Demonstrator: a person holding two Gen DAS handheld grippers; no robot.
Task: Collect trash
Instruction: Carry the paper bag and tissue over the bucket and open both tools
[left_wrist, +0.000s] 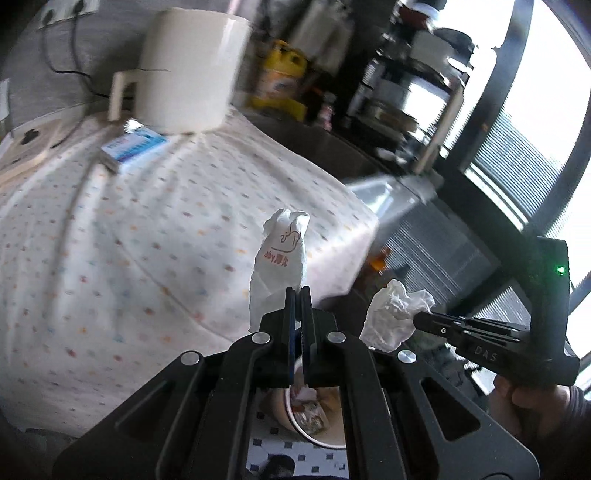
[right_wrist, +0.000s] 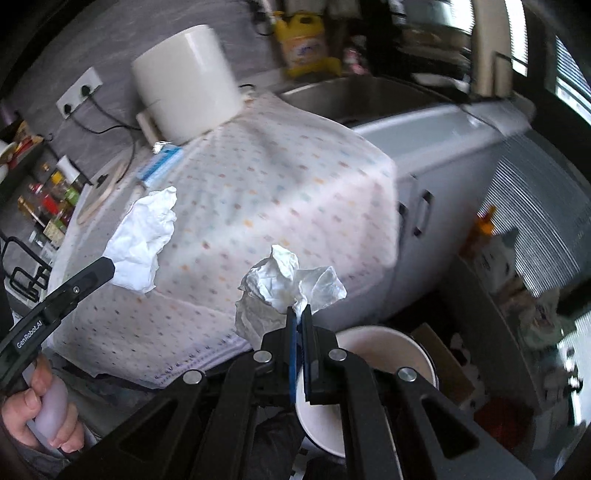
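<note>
Two claws are each pinching trash above the dotted cloth-covered surface (right_wrist: 258, 192): left claw (left_wrist: 298, 295) clamping a printed tissue (left_wrist: 280, 258), right claw (right_wrist: 298, 315) clamping a crumpled tissue (right_wrist: 284, 291).

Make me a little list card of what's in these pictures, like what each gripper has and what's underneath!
left gripper: shut on a printed white tissue, held upright
right gripper: shut on a crumpled white tissue
below the grippers: white bin, some trash seen inside in the left wrist view
surface behind: dotted cloth draped over a counter
on the cloth: white appliance, blue-and-white box
further back: yellow bottle beside a metal sink
task status: both tissues picked up, not yet dropped
</note>
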